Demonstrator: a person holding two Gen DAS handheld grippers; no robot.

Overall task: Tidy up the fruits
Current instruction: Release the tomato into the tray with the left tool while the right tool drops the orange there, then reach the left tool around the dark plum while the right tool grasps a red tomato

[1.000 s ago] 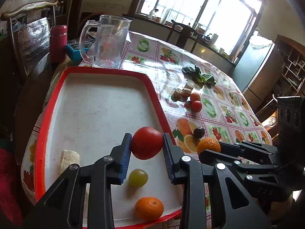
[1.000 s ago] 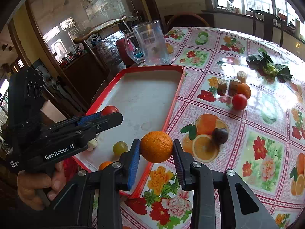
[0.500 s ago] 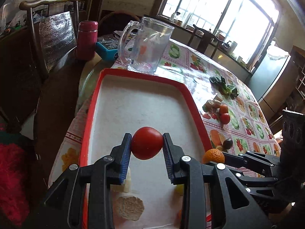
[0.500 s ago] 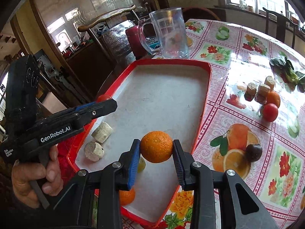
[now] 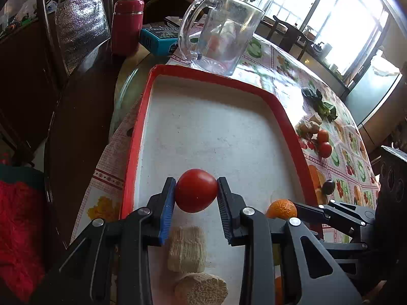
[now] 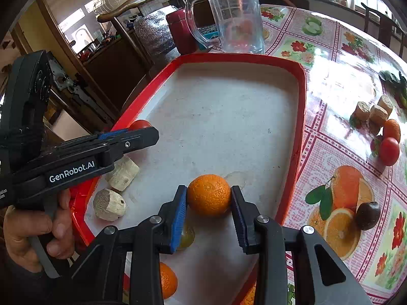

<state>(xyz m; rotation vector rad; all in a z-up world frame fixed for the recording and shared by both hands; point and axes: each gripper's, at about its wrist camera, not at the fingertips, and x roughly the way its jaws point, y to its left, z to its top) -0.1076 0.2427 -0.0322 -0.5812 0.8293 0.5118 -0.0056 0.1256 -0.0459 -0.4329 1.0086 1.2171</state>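
My left gripper [image 5: 196, 194] is shut on a red tomato [image 5: 195, 190] and holds it over the near left part of the red-rimmed tray [image 5: 285, 111]. My right gripper [image 6: 209, 198] is shut on an orange [image 6: 209, 195] low over the tray's [image 6: 302, 106] near right part; the orange also shows in the left wrist view [image 5: 281, 208]. In the tray lie two beige chunks [image 6: 122, 172], a green grape [image 6: 187, 236] and a second orange [image 6: 168, 279]. A tomato [image 6: 389, 151], an orange [image 6: 391, 129], a dark plum [image 6: 367, 214] and beige chunks [image 6: 372, 111] lie on the tablecloth.
A glass mug [image 5: 221, 33] stands just behind the tray, with a red flask [image 5: 127, 25] and a blue box [image 5: 160, 38] to its left. Green leaves [image 5: 323, 104] lie further back on the table. A chair [image 5: 76, 30] stands at the left edge.
Both grippers have moved further in over the tray and lower, each still holding its fruit. The orange now hangs close above the tray floor.
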